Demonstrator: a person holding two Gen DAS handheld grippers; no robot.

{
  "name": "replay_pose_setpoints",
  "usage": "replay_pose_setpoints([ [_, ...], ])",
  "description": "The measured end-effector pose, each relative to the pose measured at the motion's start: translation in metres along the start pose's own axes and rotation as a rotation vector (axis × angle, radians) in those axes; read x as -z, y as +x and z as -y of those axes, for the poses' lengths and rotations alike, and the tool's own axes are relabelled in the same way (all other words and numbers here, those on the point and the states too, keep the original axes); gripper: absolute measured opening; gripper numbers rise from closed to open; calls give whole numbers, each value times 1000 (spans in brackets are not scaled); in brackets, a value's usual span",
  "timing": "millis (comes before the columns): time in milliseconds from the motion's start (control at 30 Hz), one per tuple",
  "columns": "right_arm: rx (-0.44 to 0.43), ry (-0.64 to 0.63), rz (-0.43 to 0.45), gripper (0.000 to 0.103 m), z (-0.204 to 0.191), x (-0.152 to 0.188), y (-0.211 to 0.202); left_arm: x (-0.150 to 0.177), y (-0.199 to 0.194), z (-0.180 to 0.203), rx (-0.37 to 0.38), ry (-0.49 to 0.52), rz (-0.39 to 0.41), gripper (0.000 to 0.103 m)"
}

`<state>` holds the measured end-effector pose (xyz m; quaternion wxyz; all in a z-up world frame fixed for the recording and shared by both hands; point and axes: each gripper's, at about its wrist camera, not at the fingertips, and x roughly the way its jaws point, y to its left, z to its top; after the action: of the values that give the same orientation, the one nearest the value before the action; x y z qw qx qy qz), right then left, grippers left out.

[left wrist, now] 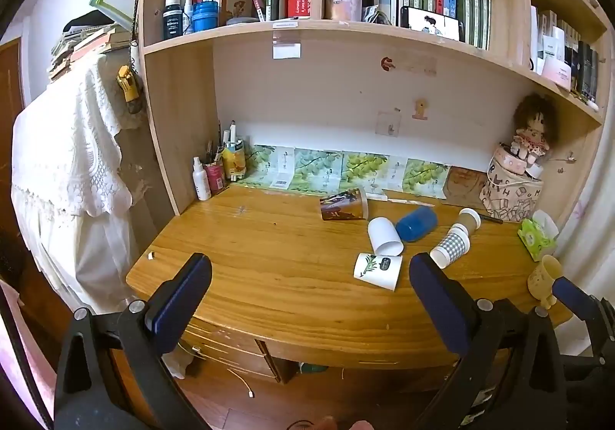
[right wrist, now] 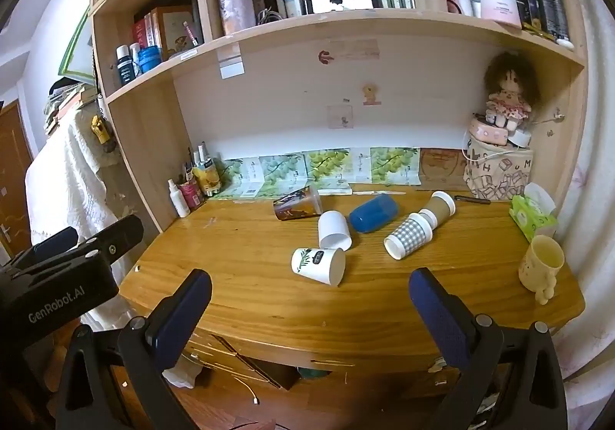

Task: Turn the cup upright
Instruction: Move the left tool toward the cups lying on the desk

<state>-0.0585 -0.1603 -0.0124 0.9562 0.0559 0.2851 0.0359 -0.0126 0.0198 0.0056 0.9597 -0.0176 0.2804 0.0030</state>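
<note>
Cups lie tipped on the desk (right wrist: 269, 299); none I can reach is righted. My left gripper (left wrist: 309, 280) and right gripper (right wrist: 309, 295) gape, holding nothing, short of the desk edge. Nearest is the leaf cup (right wrist: 319, 265); 5 more lie behind. Yellow mug (right wrist: 540, 262) stands upright.

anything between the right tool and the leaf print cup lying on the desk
Nothing. In the right wrist view only bare wooden desk lies between the open right tool and the leaf print cup, which lies on its side.
</note>
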Motion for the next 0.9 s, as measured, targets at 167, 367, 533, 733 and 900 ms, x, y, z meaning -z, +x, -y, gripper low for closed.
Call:
replay_pose_setpoints([
  [167,12,1,1,103,-8,0,0,-2,6,-11,29,-7,-9,103],
  [367,43,16,-5,103,-15,-1,1,-2,12,-20,52,-5,-28,103],
  [533,68,38,-16,103,-21,1,3,-3,17,-30,76,0,-39,103],
  [733,96,63,-27,103,-31,6,7,-3,24,-40,121,25,-42,103],
  [900,132,62,-49,103,-44,12,8,-5,34,-45,173,41,-71,103],
])
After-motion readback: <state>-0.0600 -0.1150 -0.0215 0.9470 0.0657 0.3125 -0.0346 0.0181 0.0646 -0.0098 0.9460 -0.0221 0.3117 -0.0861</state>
